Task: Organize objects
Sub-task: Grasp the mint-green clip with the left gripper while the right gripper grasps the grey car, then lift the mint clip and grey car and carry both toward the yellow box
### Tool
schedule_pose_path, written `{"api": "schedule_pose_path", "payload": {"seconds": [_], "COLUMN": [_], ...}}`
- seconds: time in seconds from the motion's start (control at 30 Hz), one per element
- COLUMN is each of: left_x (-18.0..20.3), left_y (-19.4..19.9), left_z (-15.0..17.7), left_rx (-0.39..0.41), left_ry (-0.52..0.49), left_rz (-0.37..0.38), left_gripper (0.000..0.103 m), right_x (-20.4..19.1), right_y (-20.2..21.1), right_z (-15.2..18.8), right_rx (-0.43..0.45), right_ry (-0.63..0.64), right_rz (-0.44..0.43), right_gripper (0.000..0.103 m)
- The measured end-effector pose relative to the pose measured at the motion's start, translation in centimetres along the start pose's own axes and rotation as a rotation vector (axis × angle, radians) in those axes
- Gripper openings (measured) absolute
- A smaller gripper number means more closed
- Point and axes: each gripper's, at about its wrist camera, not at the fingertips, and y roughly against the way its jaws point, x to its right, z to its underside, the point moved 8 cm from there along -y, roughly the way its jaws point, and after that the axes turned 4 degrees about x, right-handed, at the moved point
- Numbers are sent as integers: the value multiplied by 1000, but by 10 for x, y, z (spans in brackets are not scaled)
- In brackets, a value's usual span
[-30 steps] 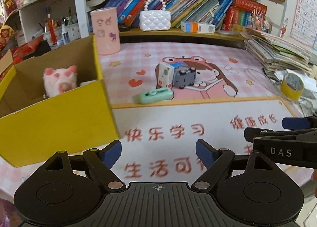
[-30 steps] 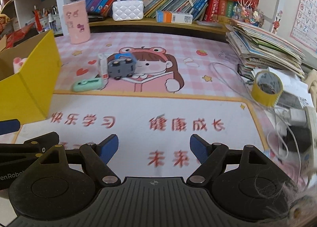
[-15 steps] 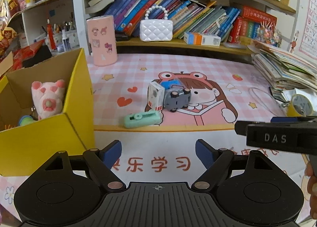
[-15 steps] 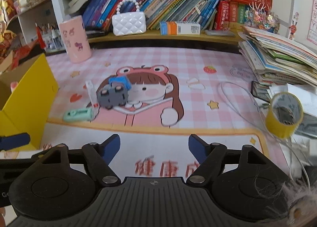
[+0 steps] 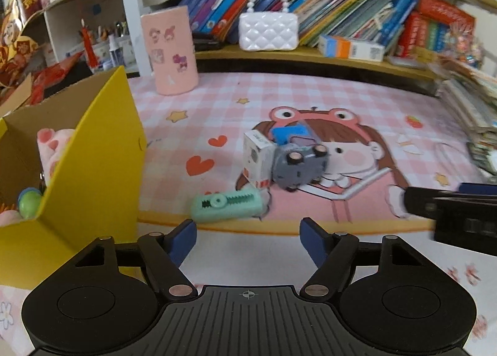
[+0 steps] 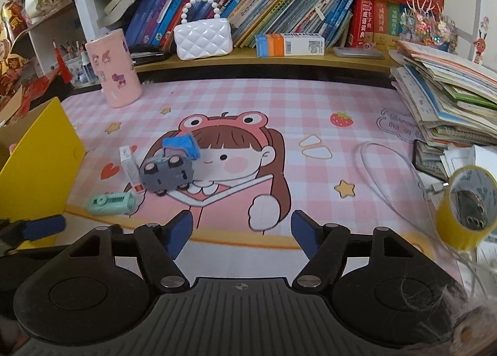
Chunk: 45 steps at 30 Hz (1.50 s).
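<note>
On the pink cartoon mat lie a mint green toothed toy [image 5: 228,207] [image 6: 112,203], a small white box [image 5: 258,161] [image 6: 131,169], and a grey toy car [image 5: 298,166] [image 6: 166,173] with a blue piece [image 5: 291,135] [image 6: 181,144] on top. A yellow cardboard box [image 5: 93,166] [image 6: 40,166] stands at the left, holding a pink plush [image 5: 51,146] and a green ball [image 5: 29,203]. My left gripper [image 5: 248,236] hovers just short of the mint toy, jaws closing with nothing between them. My right gripper [image 6: 242,231] is over the mat, jaws closing on nothing.
A pink cylinder holder [image 5: 169,53] [image 6: 113,69] stands at the back, near a shelf with a white quilted purse [image 6: 202,39] and books. A book stack [image 6: 450,98], a cable [image 6: 379,179] and a yellow tape roll [image 6: 467,216] crowd the right side.
Both grippers have moved forward over the mat toward the toys, which now look larger and closer. Both pairs of jaws have narrowed somewhat.
</note>
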Motion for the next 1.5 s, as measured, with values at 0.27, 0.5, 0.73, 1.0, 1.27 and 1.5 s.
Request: {"api": "schedule_pose_path", "payload": {"seconds": [0.27, 0.5, 0.73, 1.0, 1.27, 1.5], "left_x": [-14, -23, -19, -24, -34, -45], "left_y": [-41, -53, -29, 17, 45, 59], "left_z": [-3, -5, 3, 25, 30, 35], "left_rx": [-60, -63, -68, -86, -51, -36], "left_ry": [113, 158, 131, 66, 79, 109], "left_rz": [-94, -109, -48, -37, -49, -61], "left_gripper": [74, 72, 69, 69, 69, 69], "right_x": [5, -4, -24, -53, -82, -86], "right_y": [-13, -21, -39, -80, -105, -111], "right_z": [-15, -19, -24, -22, -20, -17], "right_rx": [-2, -12, -20, -53, -40, -61], "right_ry": [30, 60, 134, 237, 373, 390], "right_rz": [-22, -80, -159, -237, -284, -294], "right_gripper": [68, 69, 72, 77, 76, 61]}}
